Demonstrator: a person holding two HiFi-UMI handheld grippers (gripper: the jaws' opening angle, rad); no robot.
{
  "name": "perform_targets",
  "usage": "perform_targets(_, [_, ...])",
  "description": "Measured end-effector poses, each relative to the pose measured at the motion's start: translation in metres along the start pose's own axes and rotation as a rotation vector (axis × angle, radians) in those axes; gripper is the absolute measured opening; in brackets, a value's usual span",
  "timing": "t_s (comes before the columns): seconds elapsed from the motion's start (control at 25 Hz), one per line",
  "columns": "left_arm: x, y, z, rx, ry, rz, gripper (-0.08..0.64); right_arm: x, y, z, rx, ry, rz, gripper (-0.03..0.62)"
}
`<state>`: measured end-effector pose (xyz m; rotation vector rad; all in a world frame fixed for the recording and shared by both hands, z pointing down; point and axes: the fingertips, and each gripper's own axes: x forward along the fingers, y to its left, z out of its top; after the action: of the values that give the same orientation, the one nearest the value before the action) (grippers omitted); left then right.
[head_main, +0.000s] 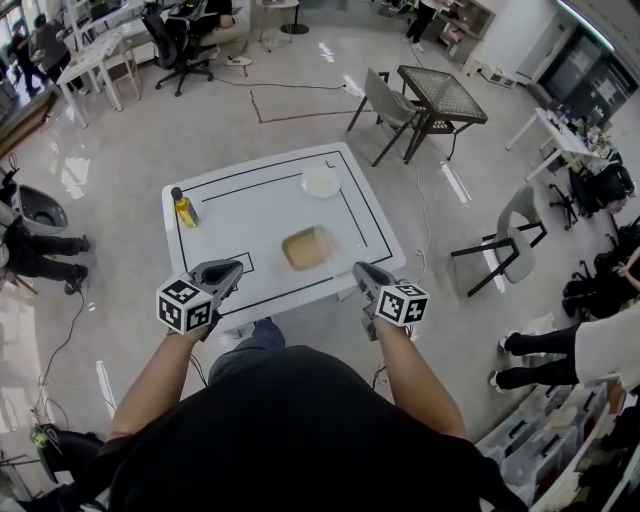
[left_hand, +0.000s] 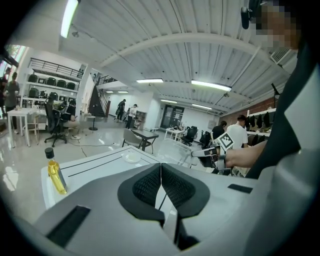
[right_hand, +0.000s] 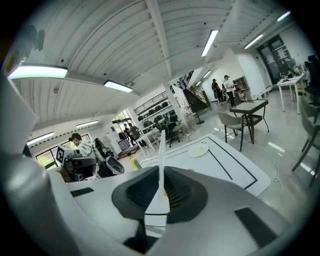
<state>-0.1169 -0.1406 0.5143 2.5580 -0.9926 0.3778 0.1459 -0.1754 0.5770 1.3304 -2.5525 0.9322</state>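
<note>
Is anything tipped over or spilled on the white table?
No, nothing stands out. The oil bottle stands upright, the small plate lies flat, and the tan slab sits level near the middle of the table. No spill shows. The left gripper and right gripper hover shut at its near edge.

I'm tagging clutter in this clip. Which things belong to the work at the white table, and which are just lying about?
Likely in play:
left gripper, shut, empty
right gripper, shut, empty
clear container, nearest both
oil bottle
white dish

Just around:
grey chair
dark table
office chair
</note>
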Motion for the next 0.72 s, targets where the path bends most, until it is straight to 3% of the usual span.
perform_targets(0.2, [-0.002,-0.006,0.008,-0.024,-0.031,-0.007,0.023,-0.018,0.004,0.011,-0.042,-0.031,-0.014,0.046])
perform_targets(0.72, [-0.009,-0.020,0.011,0.018,-0.029,0.026,0.023,-0.052,0.001,0.019,-0.028,-0.090,-0.029,0.046])
